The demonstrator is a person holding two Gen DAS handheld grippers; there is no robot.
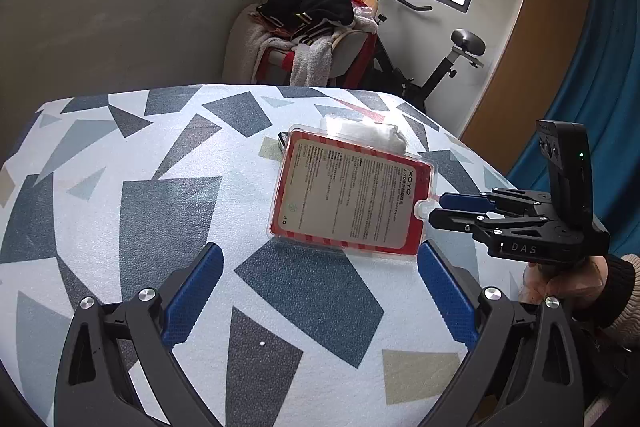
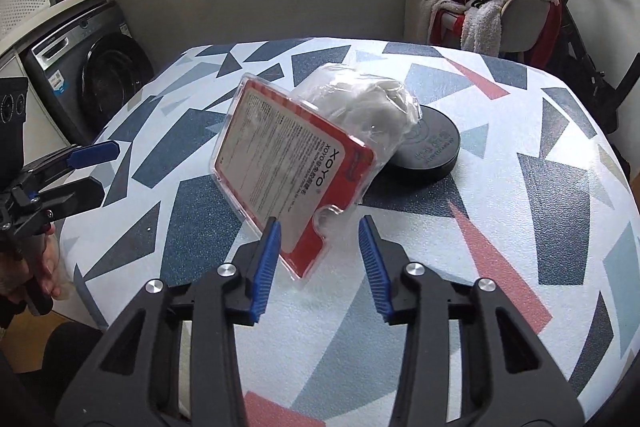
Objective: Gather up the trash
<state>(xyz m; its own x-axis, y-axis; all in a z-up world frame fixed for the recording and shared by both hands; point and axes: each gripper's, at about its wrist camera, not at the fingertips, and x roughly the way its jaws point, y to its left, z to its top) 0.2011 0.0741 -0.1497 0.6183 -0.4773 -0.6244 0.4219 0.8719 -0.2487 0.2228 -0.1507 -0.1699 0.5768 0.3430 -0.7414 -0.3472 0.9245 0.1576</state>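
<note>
A red and clear plastic blister package (image 1: 352, 193) leans tilted on the patterned table (image 1: 120, 187), propped against a clear bag of white crumpled stuff (image 1: 370, 131). In the right wrist view the package (image 2: 296, 167) rests on that bag (image 2: 360, 107), which sits beside a black round lid (image 2: 430, 147). My right gripper (image 2: 320, 231) is open, its fingers either side of the package's near corner with the hang tab; it also shows in the left wrist view (image 1: 438, 209). My left gripper (image 1: 320, 259) is wide open and empty, just short of the package; it also shows in the right wrist view (image 2: 104, 169).
A chair piled with clothes and towels (image 1: 312, 35) and an exercise bike (image 1: 440, 67) stand beyond the table's far edge. A washing machine (image 2: 92, 79) stands to the left in the right wrist view. A blue curtain (image 1: 600, 107) hangs at the right.
</note>
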